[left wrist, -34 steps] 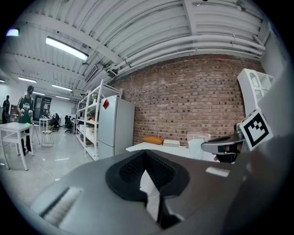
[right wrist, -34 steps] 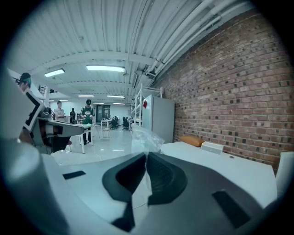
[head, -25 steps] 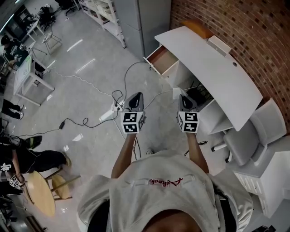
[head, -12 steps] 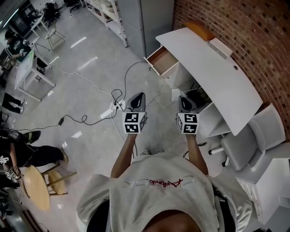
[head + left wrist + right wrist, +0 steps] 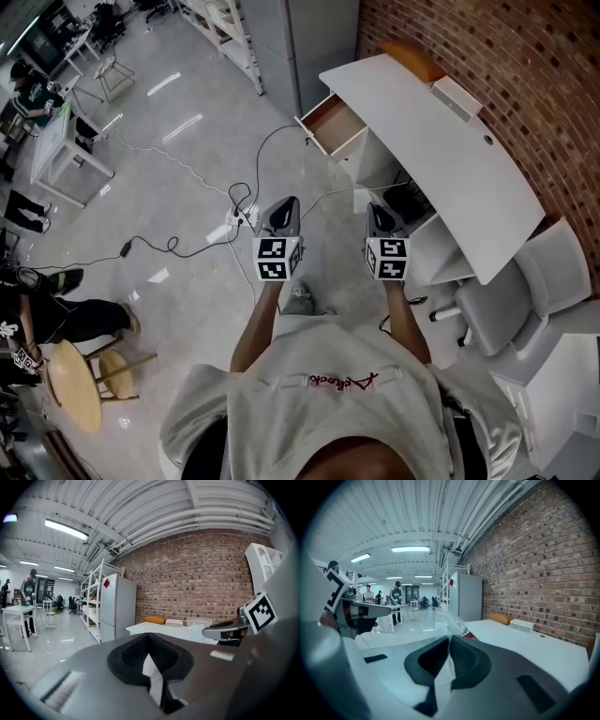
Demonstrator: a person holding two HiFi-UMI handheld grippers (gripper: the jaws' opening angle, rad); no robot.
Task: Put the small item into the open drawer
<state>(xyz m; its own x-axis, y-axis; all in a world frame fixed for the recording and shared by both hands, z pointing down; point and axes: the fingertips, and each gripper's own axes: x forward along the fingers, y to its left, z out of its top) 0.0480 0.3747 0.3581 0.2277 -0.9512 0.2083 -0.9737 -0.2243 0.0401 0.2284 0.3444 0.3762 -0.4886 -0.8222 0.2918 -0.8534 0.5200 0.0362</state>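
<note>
Nearer the drawer (image 5: 330, 120) now, right tool (image 5: 373, 207) pinches a clear packet (image 5: 444, 620).

The floor (image 5: 187, 291) is seen polished and glossy, the brick wall (image 5: 525, 56) rough, the tabletop (image 5: 422, 122) smooth matt white. A bag (image 5: 443, 620) of clear, glossy plastic is held in the matt black jaws of the right gripper (image 5: 449, 641).

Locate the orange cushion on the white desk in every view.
Head view: the flat orange cushion sits at the top, at the far end of the curved white desk.
Left gripper view: centre, on the desk's left part.
Right gripper view: right of centre, against the brick wall.
Shared landmark: the small white box beside it.
</note>
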